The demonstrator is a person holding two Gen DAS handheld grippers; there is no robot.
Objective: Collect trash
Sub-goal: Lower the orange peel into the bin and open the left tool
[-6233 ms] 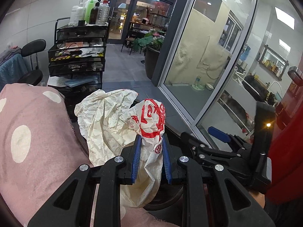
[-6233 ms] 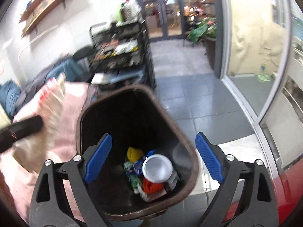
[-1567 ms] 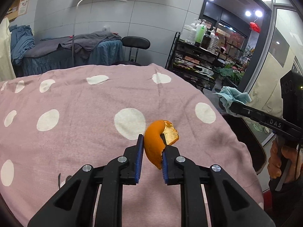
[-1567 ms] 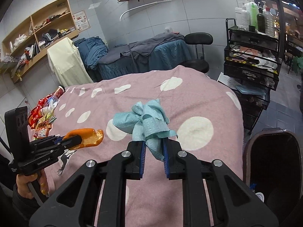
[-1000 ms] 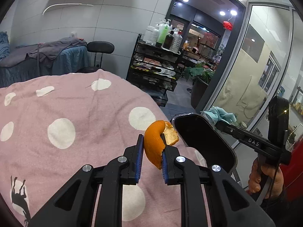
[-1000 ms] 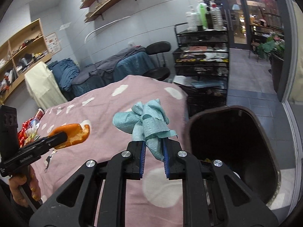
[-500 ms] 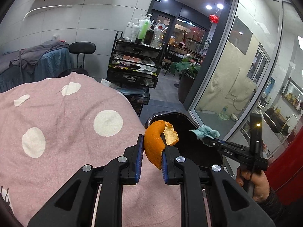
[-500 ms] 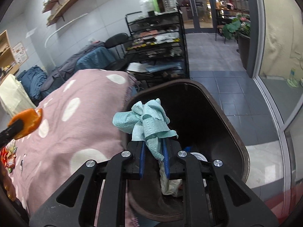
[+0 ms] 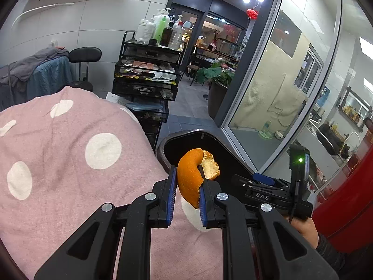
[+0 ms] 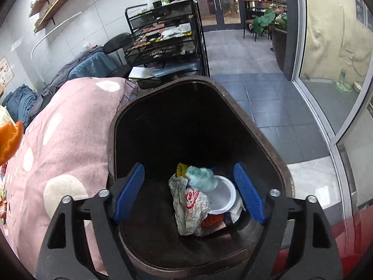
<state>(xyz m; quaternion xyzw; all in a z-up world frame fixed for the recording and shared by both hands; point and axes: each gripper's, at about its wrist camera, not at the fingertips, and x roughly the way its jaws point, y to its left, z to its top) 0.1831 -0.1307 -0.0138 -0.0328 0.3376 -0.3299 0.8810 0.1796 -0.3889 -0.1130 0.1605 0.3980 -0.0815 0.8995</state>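
Observation:
My left gripper (image 9: 186,183) is shut on a curled orange peel (image 9: 190,184), held over the bed edge just short of the dark brown trash bin (image 9: 193,131). In the right wrist view the peel (image 10: 10,137) shows at the far left edge. My right gripper (image 10: 188,187) hangs over the mouth of the bin (image 10: 256,126); its jaws are opening and nothing is between them. A crumpled teal tissue (image 10: 201,178) lies loose in the bin on a white lid (image 10: 221,196), beside a white-and-red wrapper (image 10: 188,203). One blue finger (image 9: 262,178) of the right gripper shows over the bin.
A pink spread with white dots (image 9: 70,151) covers the bed left of the bin. A black wire cart (image 9: 144,79) with bottles on top stands behind it. Glass partitions (image 9: 279,93) run along the right, and a red surface (image 9: 349,198) is close at the right.
My right gripper has opened and the teal tissue has dropped into the bin. It has also sunk closer over the bin. My left gripper has carried the peel closer to the bin.

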